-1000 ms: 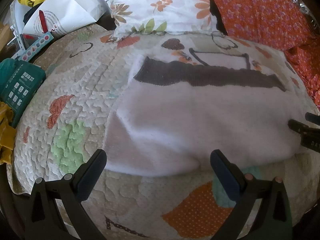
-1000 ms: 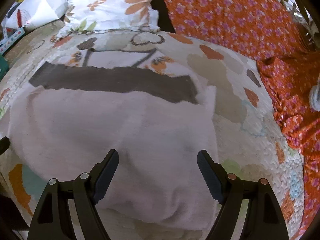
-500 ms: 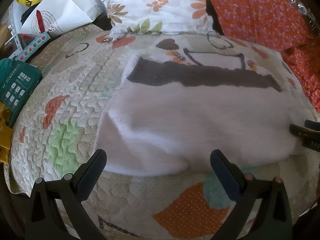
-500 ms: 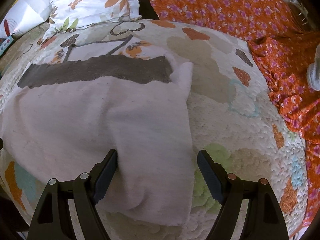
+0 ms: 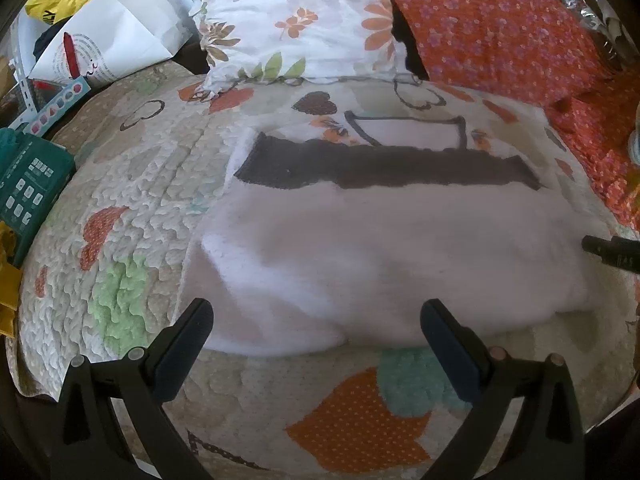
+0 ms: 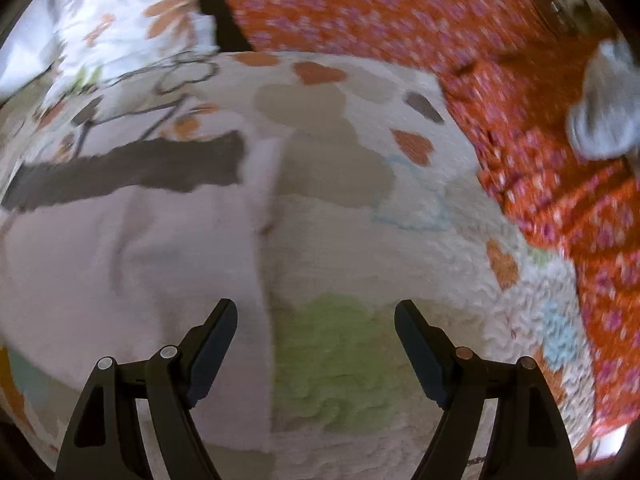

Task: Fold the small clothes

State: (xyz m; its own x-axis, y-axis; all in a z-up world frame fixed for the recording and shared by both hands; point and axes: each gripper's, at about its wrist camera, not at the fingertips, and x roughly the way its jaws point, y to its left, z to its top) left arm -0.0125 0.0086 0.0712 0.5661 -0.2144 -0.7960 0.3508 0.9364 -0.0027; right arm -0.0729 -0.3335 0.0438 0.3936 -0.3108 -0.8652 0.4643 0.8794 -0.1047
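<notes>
towel (image 6: 120,264) edge between open jaws

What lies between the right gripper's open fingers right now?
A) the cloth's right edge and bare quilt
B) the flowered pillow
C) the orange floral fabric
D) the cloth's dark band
A: in the right wrist view, the right gripper stands open over the cloth's right edge and the quilt's green patch, gripping nothing.
</notes>
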